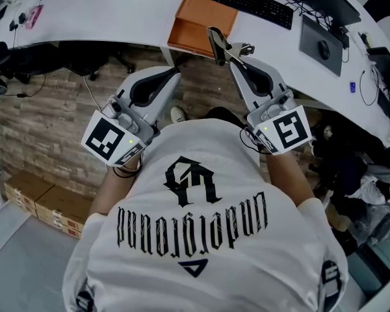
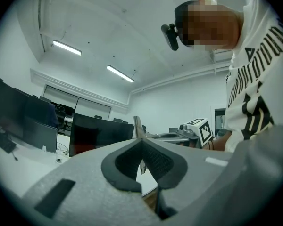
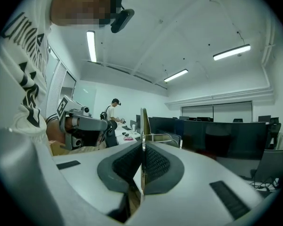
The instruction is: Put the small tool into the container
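Ceiling lights (image 3: 231, 52): gripper views; right gripper (image 3: 142, 149) clamps tool (image 3: 144, 121).

I face a curved white worktop (image 1: 136, 18) carrying black keyboards (image 1: 252, 4), above a brick-patterned plank floor (image 1: 45, 129). Cardboard boxes (image 1: 49, 207) lie low at my left. Strip lights (image 3: 231, 52) glow on the white ceiling over dark monitors (image 3: 217, 135).

Head view looks steeply down over shirt (image 1: 201, 239) to desk (image 1: 136, 12). Gripper views sit close behind own jaws, facing level. Each catches the other: left gripper (image 3: 106, 126), right gripper (image 2: 148, 136).
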